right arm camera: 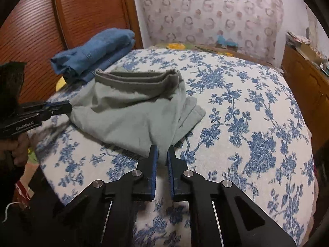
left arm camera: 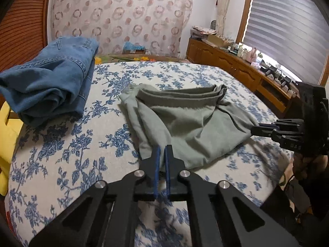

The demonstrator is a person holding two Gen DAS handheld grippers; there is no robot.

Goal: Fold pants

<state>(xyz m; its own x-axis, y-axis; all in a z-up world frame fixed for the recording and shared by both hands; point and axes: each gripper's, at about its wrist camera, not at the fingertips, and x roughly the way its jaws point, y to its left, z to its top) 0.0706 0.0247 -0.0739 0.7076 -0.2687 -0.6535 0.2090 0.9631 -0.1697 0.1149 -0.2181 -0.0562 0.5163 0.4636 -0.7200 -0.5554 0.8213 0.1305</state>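
Now, grey-green pants [left arm camera: 185, 123] on floral bedspread [left arm camera: 82, 154], left gripper [left arm camera: 162, 154] and right gripper [right arm camera: 162, 154] jaws each pinching a near corner.

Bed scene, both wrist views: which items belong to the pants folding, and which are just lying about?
In the job:
- grey-green pants, partly folded
- left gripper, jaws shut on the pants' near edge
- right gripper, jaws shut on another edge

Lying about:
- blue jeans, already folded, far corner
- floral bedspread
- wooden sideboard with clutter
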